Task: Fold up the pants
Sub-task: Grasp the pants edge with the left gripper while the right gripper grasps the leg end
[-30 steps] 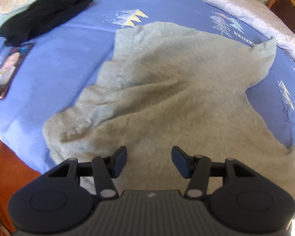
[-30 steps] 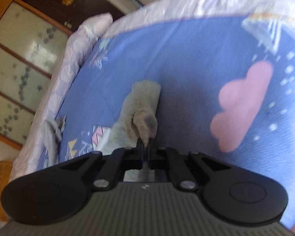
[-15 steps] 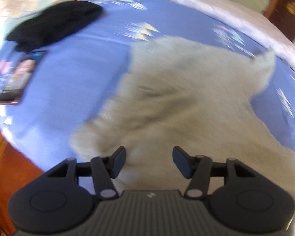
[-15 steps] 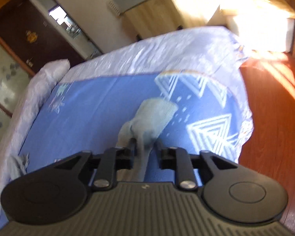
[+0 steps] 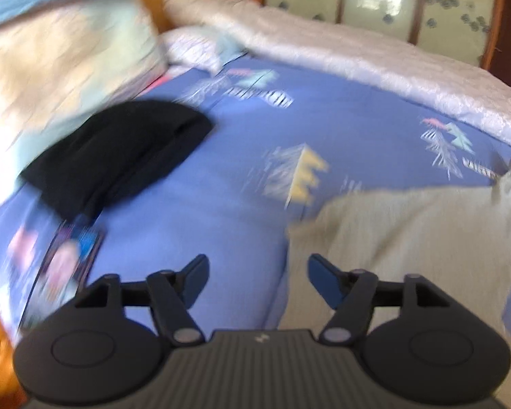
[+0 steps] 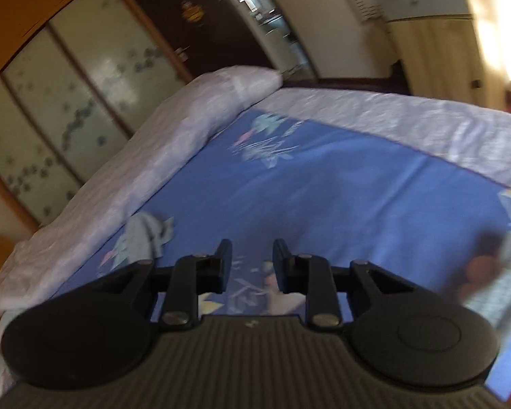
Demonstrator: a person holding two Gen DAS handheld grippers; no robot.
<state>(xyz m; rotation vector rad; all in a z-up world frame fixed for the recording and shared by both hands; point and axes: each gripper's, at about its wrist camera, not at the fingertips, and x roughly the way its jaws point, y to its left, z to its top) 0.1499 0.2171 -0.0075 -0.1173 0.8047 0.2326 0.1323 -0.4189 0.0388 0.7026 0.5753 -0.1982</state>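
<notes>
Since the earlier frames both tools have swung off the grey pants [image 5: 408, 248], which now lie on the bed [image 5: 221, 204] at four o'clock in the left view. A loose fold could slump unnoticed. Left tool [image 5: 258, 277] and right tool [image 6: 251, 266] are opening, both empty.

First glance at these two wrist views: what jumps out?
The blue patterned bedsheet fills both views. In the left wrist view the grey pants lie at right and a black garment at upper left. Both the left gripper and right gripper are opening, nothing between their fingers.
</notes>
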